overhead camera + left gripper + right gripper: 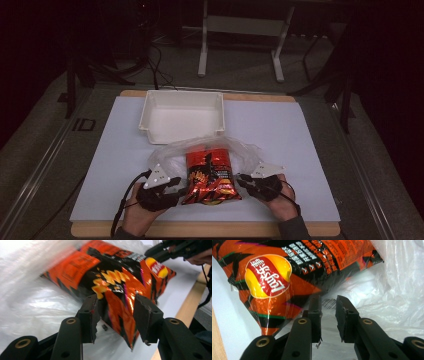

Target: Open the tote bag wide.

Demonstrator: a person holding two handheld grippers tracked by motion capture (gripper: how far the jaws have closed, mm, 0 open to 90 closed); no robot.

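A red and orange chip bag (pixel 209 177) lies at the front middle of the table, its far end on a crumpled clear plastic bag (pixel 243 150). My left gripper (pixel 172 189) is at the bag's left near corner. In the left gripper view the chip bag (pixel 117 282) pokes its corner between the open jaws of the left gripper (pixel 116 303). My right gripper (pixel 245 181) is at the bag's right edge. In the right gripper view its jaws stand a narrow gap apart, the right gripper (pixel 327 299) over the clear plastic (pixel 387 297) just beside the chip bag (pixel 274 282).
An empty white plastic bin (pixel 182 116) stands behind the bags at the back of the white mat (pixel 300 145). The mat lies on a wooden board whose front edge (pixel 210 230) runs under the person's hands. Table legs and cables are on the floor beyond.
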